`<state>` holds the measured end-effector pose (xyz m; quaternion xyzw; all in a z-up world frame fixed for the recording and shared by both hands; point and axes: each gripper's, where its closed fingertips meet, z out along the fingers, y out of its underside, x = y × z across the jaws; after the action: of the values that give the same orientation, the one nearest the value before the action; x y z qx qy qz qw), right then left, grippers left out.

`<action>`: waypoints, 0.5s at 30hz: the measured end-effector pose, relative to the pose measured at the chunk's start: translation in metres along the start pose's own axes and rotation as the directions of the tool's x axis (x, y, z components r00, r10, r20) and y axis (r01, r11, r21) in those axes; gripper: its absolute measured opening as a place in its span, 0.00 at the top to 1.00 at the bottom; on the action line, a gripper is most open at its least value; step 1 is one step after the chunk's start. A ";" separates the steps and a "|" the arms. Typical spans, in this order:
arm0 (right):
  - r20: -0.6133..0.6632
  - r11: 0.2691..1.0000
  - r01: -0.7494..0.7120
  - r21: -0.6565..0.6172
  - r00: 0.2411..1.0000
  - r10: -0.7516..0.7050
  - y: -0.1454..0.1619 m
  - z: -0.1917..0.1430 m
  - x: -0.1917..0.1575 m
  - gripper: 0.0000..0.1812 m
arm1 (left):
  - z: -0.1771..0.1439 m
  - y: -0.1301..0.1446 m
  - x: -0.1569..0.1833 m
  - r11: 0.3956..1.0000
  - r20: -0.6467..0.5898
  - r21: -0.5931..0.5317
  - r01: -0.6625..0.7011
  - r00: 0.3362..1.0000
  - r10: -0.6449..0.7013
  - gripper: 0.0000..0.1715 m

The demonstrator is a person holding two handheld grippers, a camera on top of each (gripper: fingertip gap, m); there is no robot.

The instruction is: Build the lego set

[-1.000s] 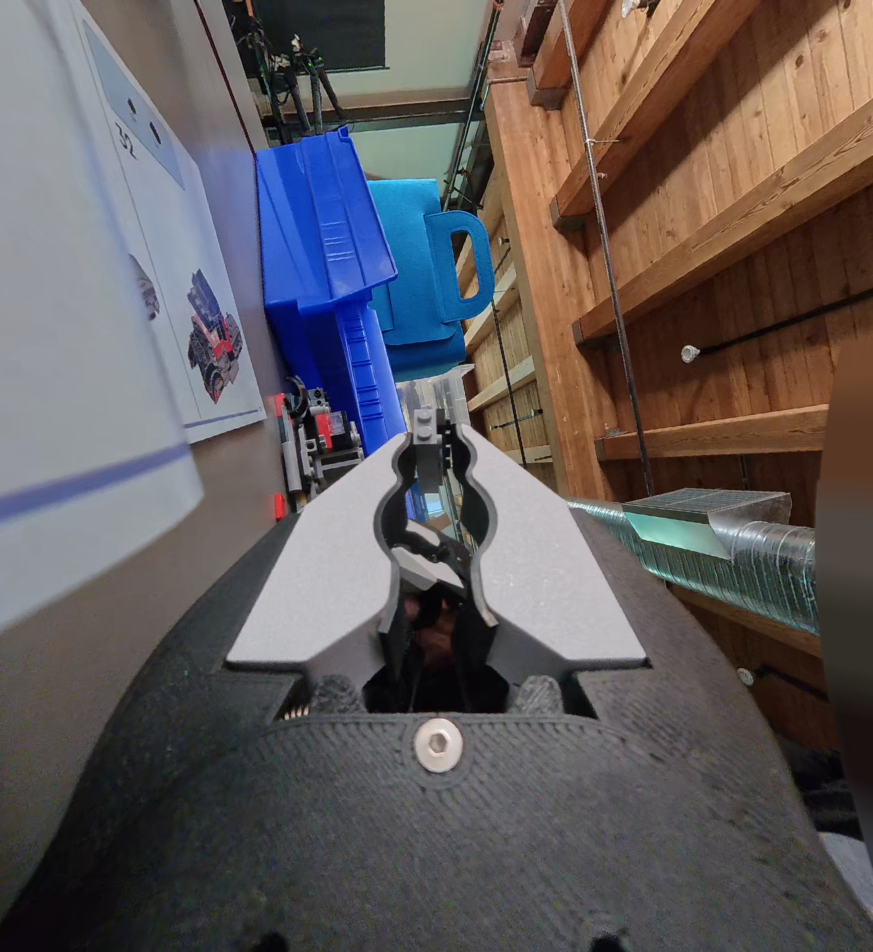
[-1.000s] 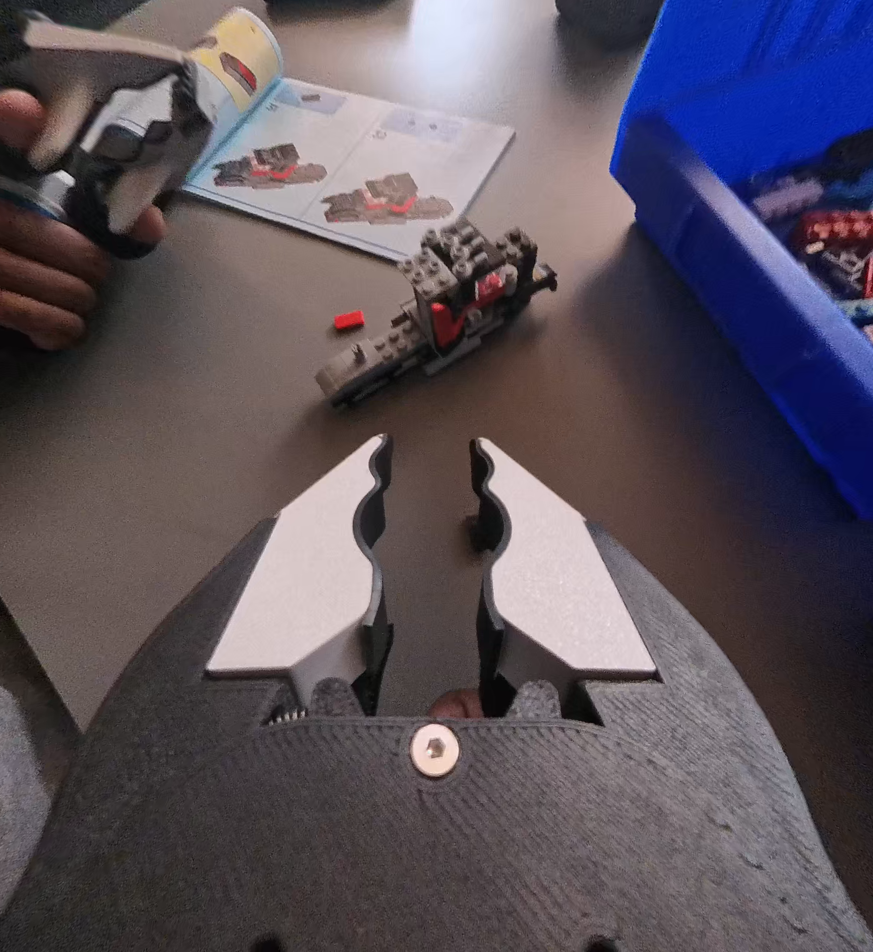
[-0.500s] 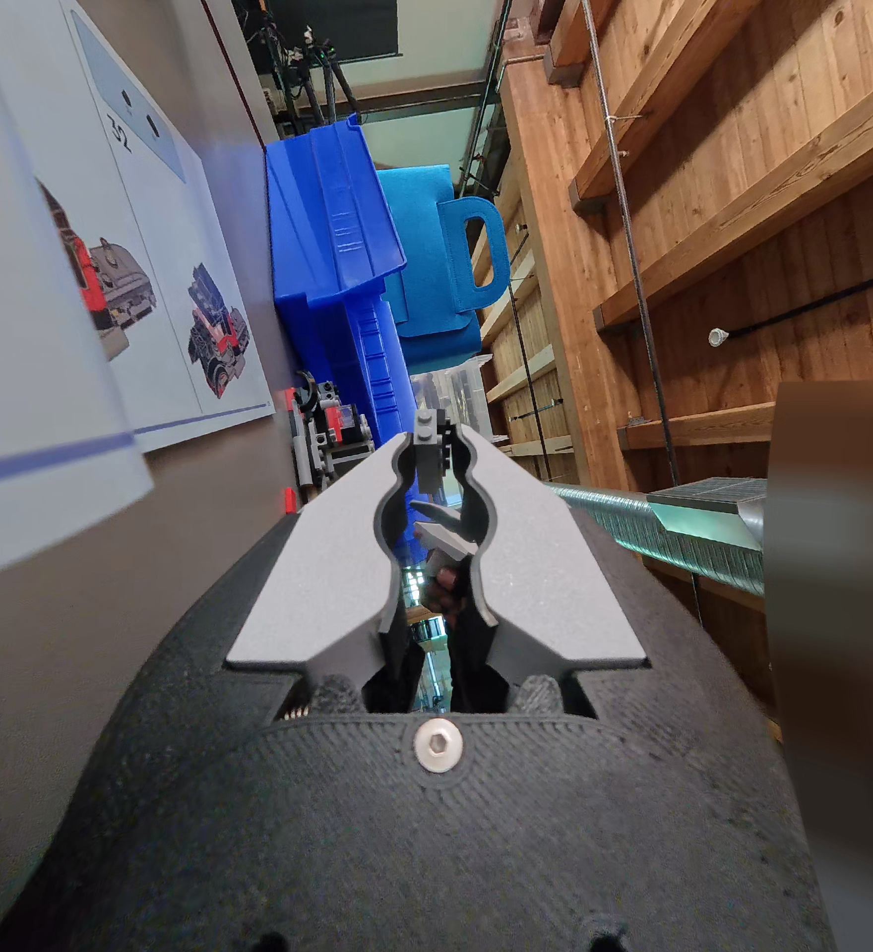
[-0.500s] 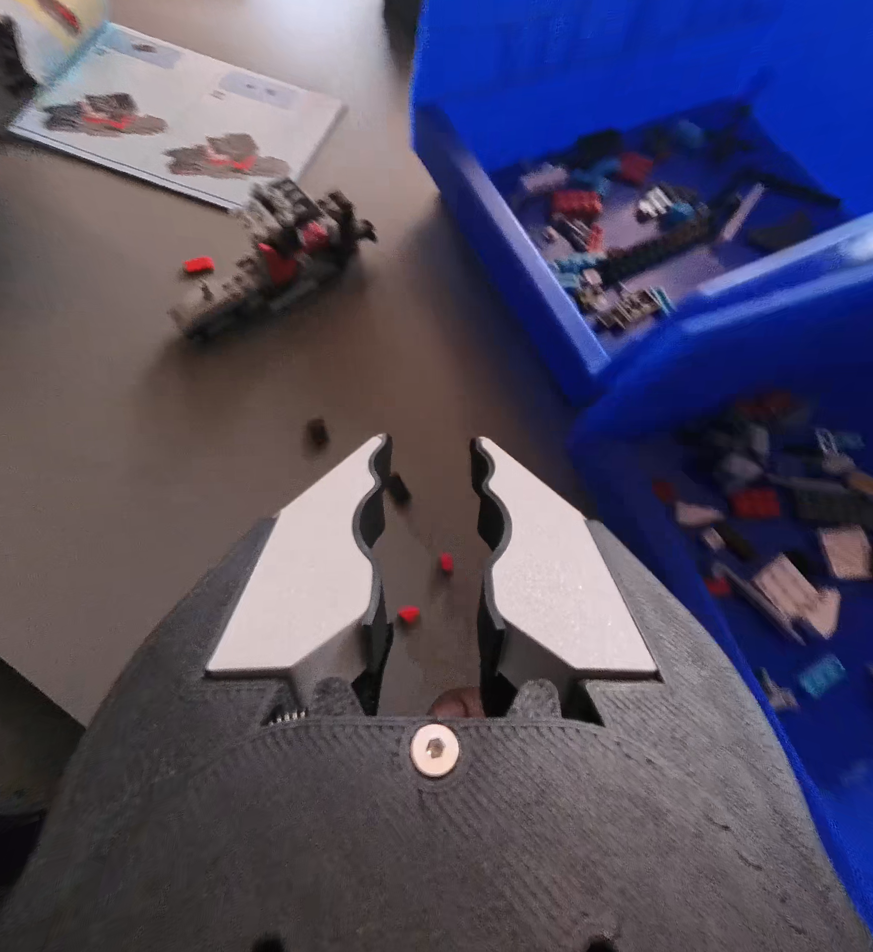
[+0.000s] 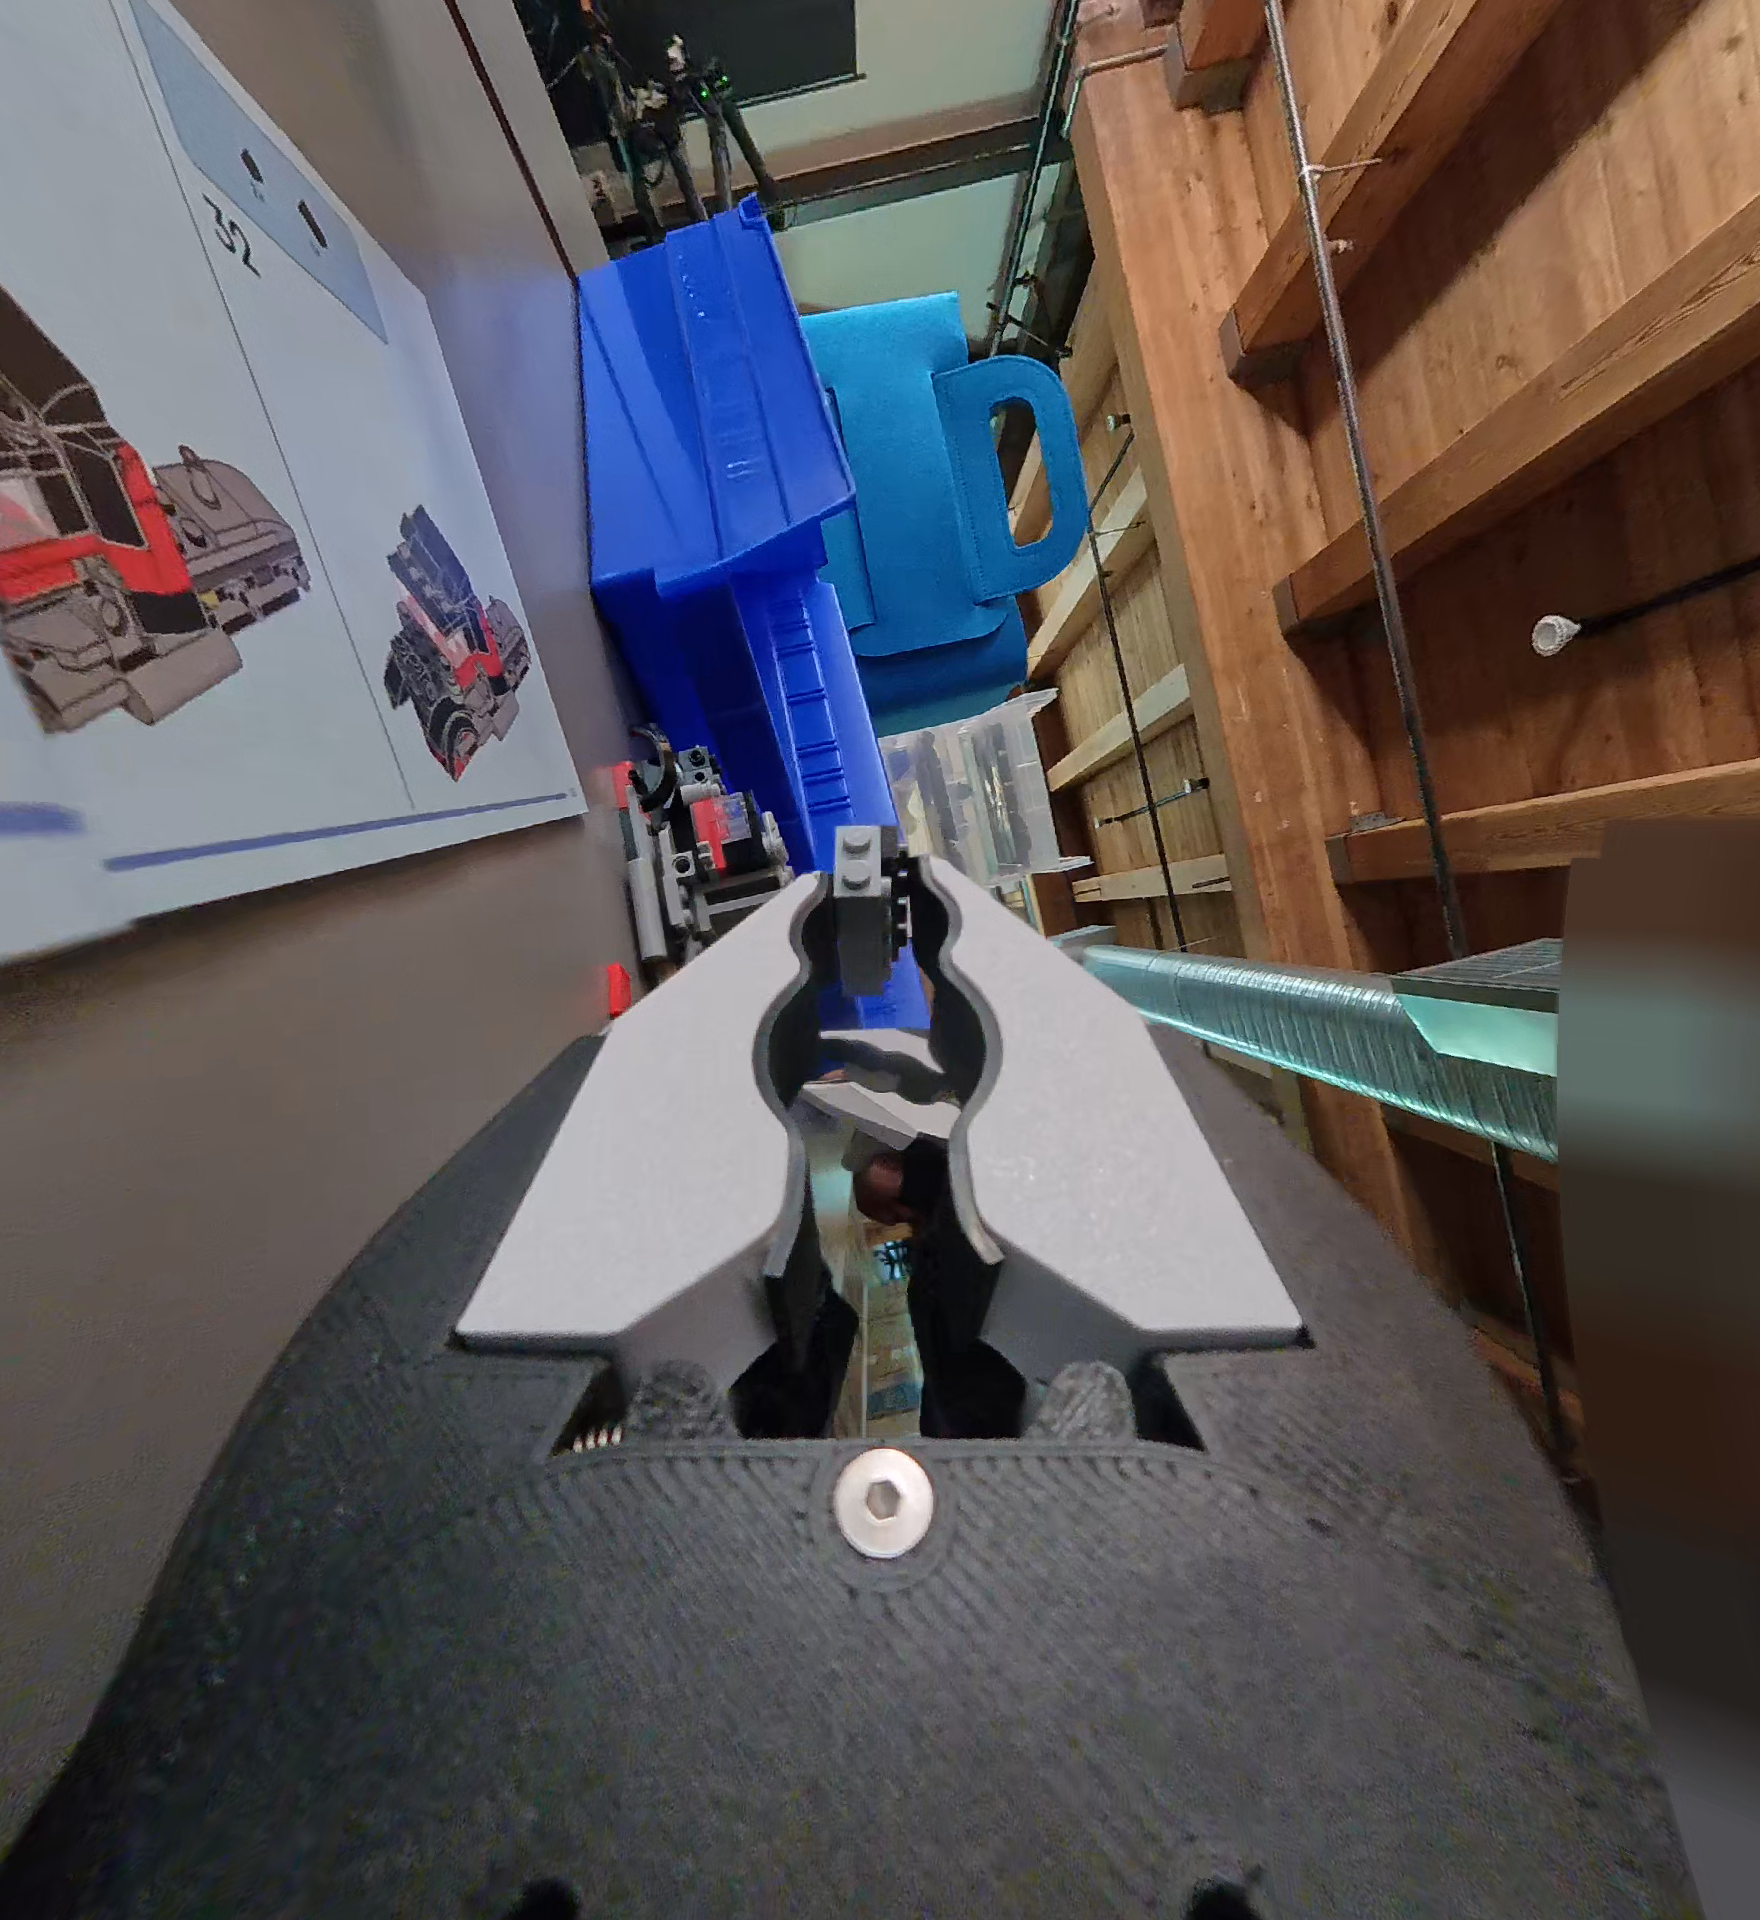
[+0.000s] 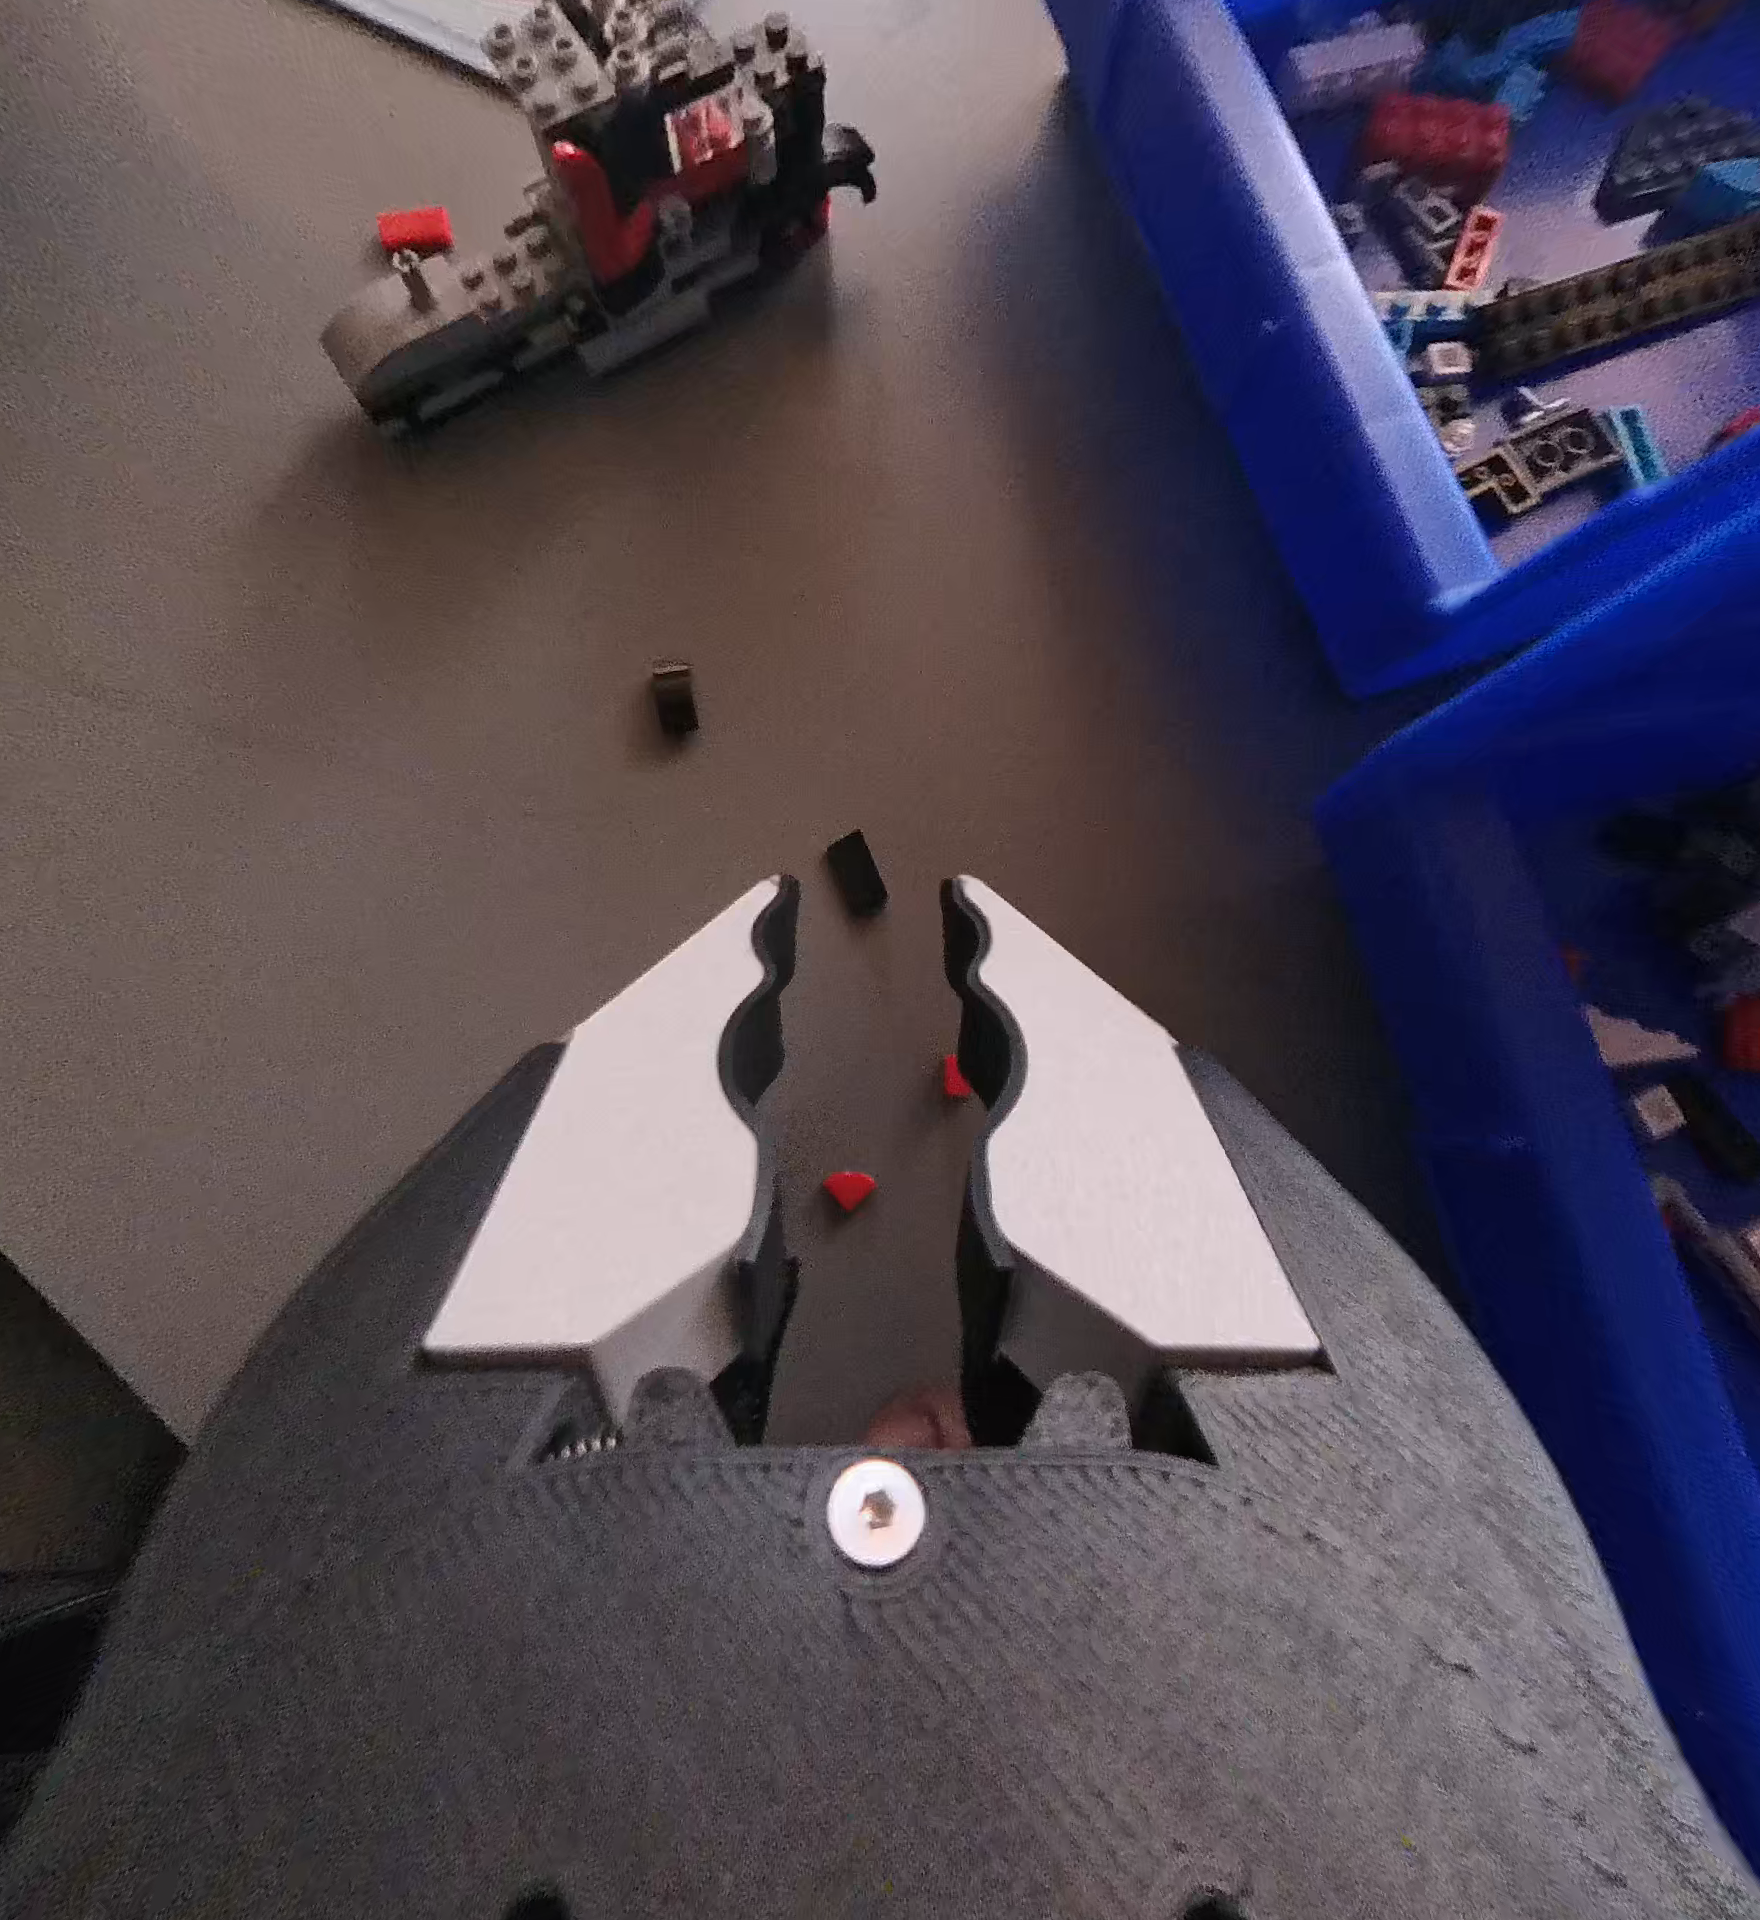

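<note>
My left gripper is rolled on its side and shut on a small grey lego piece with a dark part beside it. The part-built grey, black and red lego model stands beyond it on the table. In the right wrist view the model lies at the far side, with a loose red piece next to it. My right gripper is open and empty above the table, with a small black piece just beyond its fingertips. Another black piece lies farther on. Two small red pieces lie between the fingers.
Two blue bins with several loose bricks stand on the right. The open instruction booklet lies by the left gripper. A blue bin, a blue felt bag and a wooden wall show in the left wrist view. Across from one pair of fingers to the other is roughly 25 centimetres.
My right gripper has swung right and then come closer to the table over the loose black and red pieces, staying open. My left gripper holds its grey piece and shifted slightly along the booklet.
</note>
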<state>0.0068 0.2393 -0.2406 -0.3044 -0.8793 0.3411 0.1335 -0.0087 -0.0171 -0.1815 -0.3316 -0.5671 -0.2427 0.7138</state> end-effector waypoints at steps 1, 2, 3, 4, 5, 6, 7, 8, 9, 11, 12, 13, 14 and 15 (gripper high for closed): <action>0.011 1.000 0.008 -0.011 1.000 -0.008 0.000 0.003 -0.001 0.86 | 0.000 0.001 -0.001 1.000 0.012 -0.001 -0.011 1.000 0.011 0.92; 0.024 1.000 0.013 -0.025 1.000 -0.012 0.000 0.006 -0.002 0.87 | 0.001 0.003 -0.001 1.000 0.021 -0.002 -0.019 1.000 0.019 0.92; 0.032 0.999 0.017 -0.043 0.999 -0.015 0.001 0.009 -0.003 0.89 | 0.001 0.006 0.000 1.000 0.023 -0.004 -0.019 1.000 0.019 0.92; 0.037 0.998 0.022 -0.060 0.999 -0.020 0.002 0.012 -0.004 0.90 | 0.000 0.011 0.000 1.000 0.018 -0.006 -0.009 1.000 0.009 0.92; 0.040 0.997 0.026 -0.075 0.999 -0.023 0.002 0.014 -0.004 0.92 | -0.001 0.016 0.002 1.000 0.007 -0.004 0.006 1.000 -0.006 0.92; 0.048 0.995 0.030 -0.091 0.999 -0.026 0.003 0.016 -0.006 0.93 | -0.002 0.020 0.003 1.000 -0.001 0.000 0.020 1.000 -0.020 0.92; 0.056 0.994 0.036 -0.106 0.998 -0.030 0.004 0.018 -0.008 0.95 | -0.004 0.024 0.004 1.000 -0.004 0.004 0.029 1.000 -0.029 0.92; 0.061 0.992 0.042 -0.120 0.998 -0.035 0.005 0.020 -0.009 0.96 | -0.004 0.028 0.005 1.000 -0.005 0.004 0.031 1.000 -0.031 0.92; 0.062 0.992 0.045 -0.120 0.997 -0.037 0.003 0.021 -0.011 0.96 | -0.005 0.031 0.005 1.000 -0.004 0.000 0.030 1.000 -0.030 0.92; 0.075 0.991 0.044 -0.124 0.997 -0.035 0.001 0.023 -0.014 0.97 | -0.005 0.035 0.006 0.999 -0.009 -0.011 0.031 0.999 -0.031 0.92; 0.078 0.991 0.043 -0.125 0.996 -0.033 0.000 0.023 -0.015 0.97 | -0.005 0.035 0.007 0.999 -0.011 -0.011 0.033 0.999 -0.033 0.92; 0.075 0.991 0.040 -0.126 0.997 -0.030 -0.001 0.024 -0.016 0.97 | -0.006 0.035 0.007 0.999 -0.014 -0.009 0.036 0.999 -0.036 0.92; 0.071 0.992 0.038 -0.124 0.997 -0.029 -0.003 0.025 -0.017 0.97 | -0.007 0.035 0.007 0.999 -0.017 -0.010 0.038 0.999 -0.038 0.92; 0.067 0.992 0.036 -0.120 0.997 -0.028 -0.004 0.025 -0.018 0.98 | -0.008 0.035 0.008 0.999 -0.020 -0.011 0.040 0.999 -0.040 0.92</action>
<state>0.0078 0.2131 -0.2566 -0.2865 -0.9071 0.2946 0.0913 0.0232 0.0004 -0.1820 -0.3213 -0.5650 -0.2634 0.7129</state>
